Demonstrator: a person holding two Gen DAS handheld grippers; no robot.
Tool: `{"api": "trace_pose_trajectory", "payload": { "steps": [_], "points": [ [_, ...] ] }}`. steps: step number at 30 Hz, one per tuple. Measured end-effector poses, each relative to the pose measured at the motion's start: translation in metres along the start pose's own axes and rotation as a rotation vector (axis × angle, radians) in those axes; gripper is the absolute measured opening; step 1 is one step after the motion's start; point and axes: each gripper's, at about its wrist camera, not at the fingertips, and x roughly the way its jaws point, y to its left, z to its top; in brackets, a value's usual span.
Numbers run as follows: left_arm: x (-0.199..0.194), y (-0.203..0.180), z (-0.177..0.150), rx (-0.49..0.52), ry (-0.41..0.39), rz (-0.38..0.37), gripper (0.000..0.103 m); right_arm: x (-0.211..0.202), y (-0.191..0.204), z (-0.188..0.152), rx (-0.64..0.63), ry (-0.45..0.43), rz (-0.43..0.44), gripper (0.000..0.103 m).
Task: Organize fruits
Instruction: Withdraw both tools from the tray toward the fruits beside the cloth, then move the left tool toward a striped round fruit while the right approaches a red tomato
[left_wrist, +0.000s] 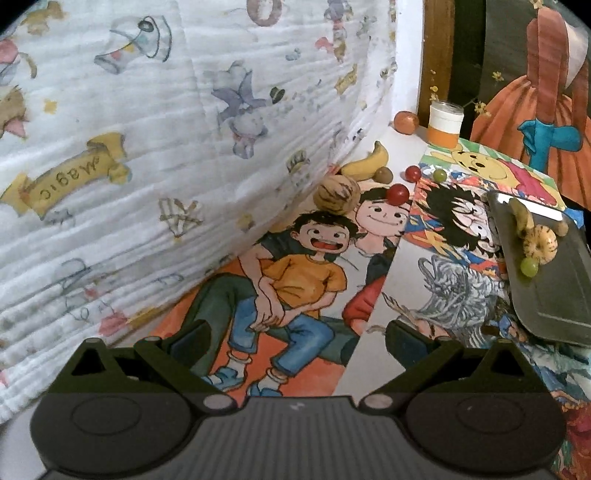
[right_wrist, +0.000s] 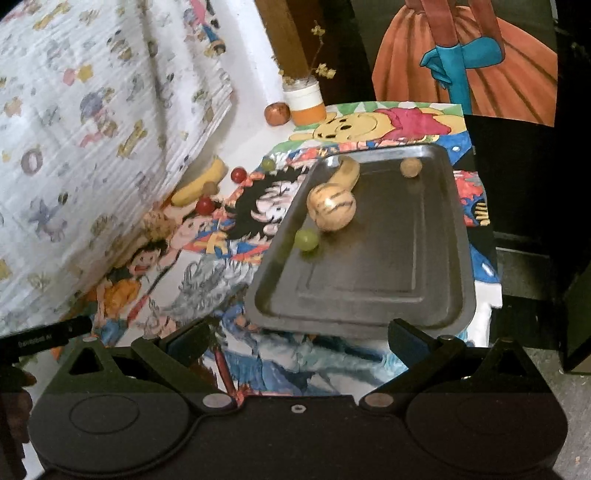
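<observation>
Metal tray: dark grey flat metal tray (right_wrist: 369, 280) is sitting on the cartoon-picture surface (left_wrist: 303, 280), and it is already holding some fruit.
Fruit in the tray: a striped tan round gourd (right_wrist: 331, 206), a green grape (right_wrist: 307, 239), a small curved yellow banana (right_wrist: 347, 172) and a small brown ball fruit (right_wrist: 410, 168) are lying in the far half.
Fruit still out: a bigger yellow banana (left_wrist: 367, 162), a striped tan melon (left_wrist: 337, 198), two red cherries (left_wrist: 398, 193) (left_wrist: 412, 172), a small green-brown kiwi (left_wrist: 384, 174), another green grape (left_wrist: 439, 174) and an orange-red apple (left_wrist: 406, 122) are waiting near the white printed blanket (left_wrist: 147, 147).
Left gripper: the left gripper (left_wrist: 295, 334) is hanging wide open and holding nothing; the loose fruit is lying well ahead of it, a bit to the right.
Right gripper: the right gripper (right_wrist: 295, 334) is also hanging wide open and empty, just in front of the tray's near edge.
Doing it well: I think the next pick should be the closest red cherry. It is round and smooth, so it could roll. Coming down straight over it and closing gently should be helping. Dropping it low into the bare near half of the tray should be keeping it from bumping the others.
</observation>
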Motion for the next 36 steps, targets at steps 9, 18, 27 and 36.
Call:
{"api": "trace_pose_trajectory", "payload": {
  "steps": [9,18,27,36],
  "points": [
    [-0.027,0.002,0.043,0.037,-0.154,-0.043,0.103,-0.056,0.01,0.088,-0.074,-0.148,0.047,0.102],
    [-0.051,-0.007,0.093,0.09,-0.271,-0.106,0.103,-0.081,0.059,0.181,-0.331,-0.298,0.15,0.103],
    [-0.015,-0.014,0.084,0.101,-0.23,-0.11,0.103,0.021,0.075,0.184,-0.595,-0.237,0.247,0.103],
    [0.048,-0.018,0.084,0.052,-0.124,-0.083,0.103,0.118,0.084,0.169,-0.804,-0.148,0.204,0.102]
  ]
}}
